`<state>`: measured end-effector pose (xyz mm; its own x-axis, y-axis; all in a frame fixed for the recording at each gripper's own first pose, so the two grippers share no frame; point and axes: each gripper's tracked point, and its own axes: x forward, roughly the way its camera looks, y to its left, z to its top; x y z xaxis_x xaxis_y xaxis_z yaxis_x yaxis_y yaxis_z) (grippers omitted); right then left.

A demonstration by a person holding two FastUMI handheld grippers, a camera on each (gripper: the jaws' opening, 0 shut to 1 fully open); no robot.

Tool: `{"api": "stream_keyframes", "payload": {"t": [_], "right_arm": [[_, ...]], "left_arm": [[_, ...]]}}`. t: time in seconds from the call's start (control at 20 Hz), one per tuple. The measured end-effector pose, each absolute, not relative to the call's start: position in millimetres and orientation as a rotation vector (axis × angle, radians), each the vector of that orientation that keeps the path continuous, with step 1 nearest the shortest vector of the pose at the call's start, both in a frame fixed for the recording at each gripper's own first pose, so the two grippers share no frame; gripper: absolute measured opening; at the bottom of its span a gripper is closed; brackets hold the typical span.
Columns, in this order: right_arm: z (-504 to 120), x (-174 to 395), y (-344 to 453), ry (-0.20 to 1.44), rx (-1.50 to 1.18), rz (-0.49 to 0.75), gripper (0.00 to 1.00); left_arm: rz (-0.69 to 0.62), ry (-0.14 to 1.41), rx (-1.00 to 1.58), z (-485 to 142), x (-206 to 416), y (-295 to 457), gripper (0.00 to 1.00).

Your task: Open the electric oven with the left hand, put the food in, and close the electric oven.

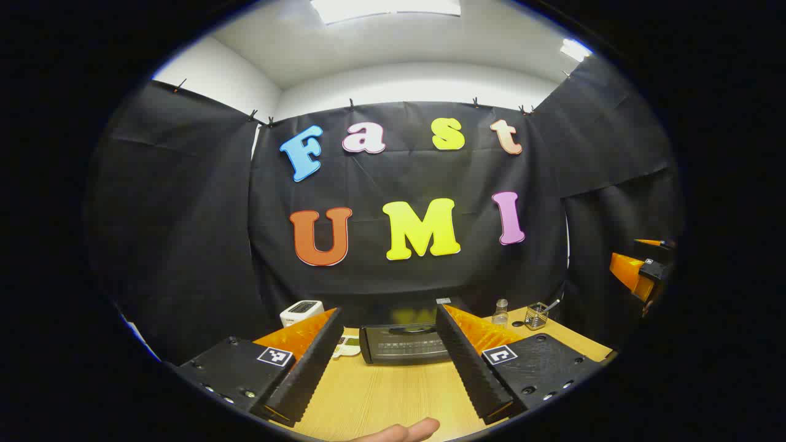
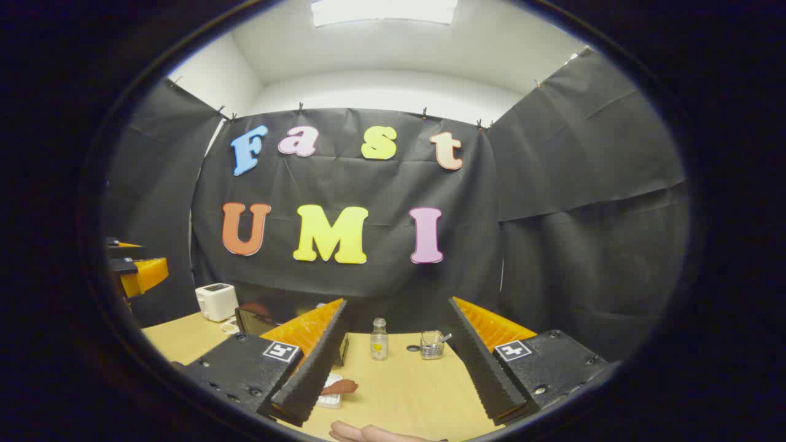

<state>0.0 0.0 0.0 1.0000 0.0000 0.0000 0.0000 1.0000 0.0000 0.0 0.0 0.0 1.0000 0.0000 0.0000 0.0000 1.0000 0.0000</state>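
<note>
Left gripper (image 1: 393,393) gapes wide, holding nothing; right gripper (image 2: 393,393) likewise. At twelve o'clock past the left fingers sits the dark electric oven (image 1: 405,345), door shut, on the wooden table (image 1: 381,393). Brown food (image 2: 339,387) lies at eleven o'clock; bottle (image 2: 379,339), toaster (image 2: 216,301) farther.

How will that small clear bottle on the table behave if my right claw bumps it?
The bottle stands upright, tall and narrow on a small base, so a push near its neck would probably tip it. It looks almost empty, so likely light and easy to slide on the smooth wooden table. If glass, it may be slick and breakable.
</note>
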Motion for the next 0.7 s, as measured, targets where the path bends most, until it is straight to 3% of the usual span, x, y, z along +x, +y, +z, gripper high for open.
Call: {"api": "stream_keyframes", "payload": {"t": [0.1,0.15,0.7], "right_arm": [[0,-1,-6,-0.005,-0.001,-0.014,0.96],[-1,-2,-5,-0.007,0.002,-0.009,1.00],[7,8,16,-0.099,-0.021,0.065,1.00]], "left_arm": [[0.007,-0.005,-0.016,-1,0,2,0.96],[-0.001,0.004,-0.031,-6,1,1,0.96],[-0.020,-0.005,-0.075,-17,38,4,0.95]]}}
